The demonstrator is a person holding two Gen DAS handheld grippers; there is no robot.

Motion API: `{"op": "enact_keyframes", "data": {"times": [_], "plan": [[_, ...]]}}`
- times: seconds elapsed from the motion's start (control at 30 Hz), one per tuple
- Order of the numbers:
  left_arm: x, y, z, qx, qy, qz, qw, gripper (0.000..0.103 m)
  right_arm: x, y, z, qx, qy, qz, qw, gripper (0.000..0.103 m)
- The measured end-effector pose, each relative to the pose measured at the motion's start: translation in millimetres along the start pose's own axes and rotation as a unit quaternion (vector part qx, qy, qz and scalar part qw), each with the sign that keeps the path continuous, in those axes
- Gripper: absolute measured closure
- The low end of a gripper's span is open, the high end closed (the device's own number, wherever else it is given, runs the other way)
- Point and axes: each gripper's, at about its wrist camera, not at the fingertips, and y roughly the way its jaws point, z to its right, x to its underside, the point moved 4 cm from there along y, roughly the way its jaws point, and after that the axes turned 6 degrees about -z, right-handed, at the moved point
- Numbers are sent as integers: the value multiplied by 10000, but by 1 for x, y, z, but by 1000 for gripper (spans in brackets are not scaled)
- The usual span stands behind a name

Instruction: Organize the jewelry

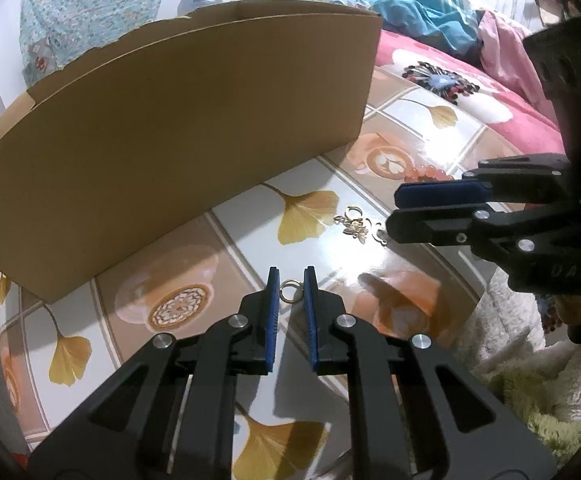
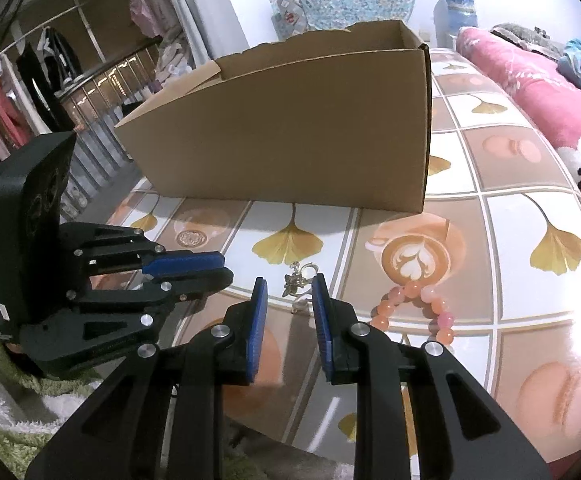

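The left tongs [image 1: 292, 280] hang over the tabletop [image 1: 370, 256] in front of the cardboard box [image 1: 178, 128], their blue pads narrowly apart with a small metal ring [image 1: 289, 291] lying between the tips; I cannot tell whether the pads press it yet. Nearer the box's right end than the ring, the right tongs [image 2: 288, 292] hover partly open around a little gold charm cluster [image 2: 296, 278] and grip nothing. The pink bead bracelet [image 2: 414, 308] lies on the tabletop off the box's right corner, near that cluster.

To do this pick well, I'd say the left tongs should keep their tips low against the glossy cloth, square the ring across the pads and close slowly, since so thin a piece could easily skate out sideways. Once it sits firmly, lift straight up, clear the box's front wall, and drop it inside.
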Motion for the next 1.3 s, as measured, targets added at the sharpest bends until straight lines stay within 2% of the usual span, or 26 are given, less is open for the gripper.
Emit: {"op": "enact_keyframes", "data": {"times": [0.2, 0.37, 0.53, 0.8, 0.83, 0.87, 1.1, 1.3], "plan": [[2, -6, -13, -76, -148, 104, 9998, 92, -5, 7, -11, 115, -328, -124, 9993, 80], [3, -8, -19, -82, -208, 148, 9996, 92, -9, 20, -18, 395, -598, -307, 9970, 80], [4, -6, -21, -19, -232, 175, 9996, 92, -11, 31, -19, 586, -714, -495, 9945, 86], [6, -3, -23, 105, -245, 190, 9995, 92, -13, 34, -25, 900, -980, -627, 9891, 88], [7, -3, -24, 114, -244, 189, 9995, 92, -13, 36, -26, 930, -1007, -642, 9885, 92], [7, -2, -24, 121, -244, 188, 9995, 92, -14, 37, -26, 928, -1017, -671, 9882, 94], [8, -3, -26, 161, -258, 220, 9993, 92, -15, 36, -27, 904, -1006, -731, 9881, 95], [9, -6, -28, 180, -274, 260, 9991, 92, -16, 27, -32, 804, -1016, -612, 9897, 95]]}}
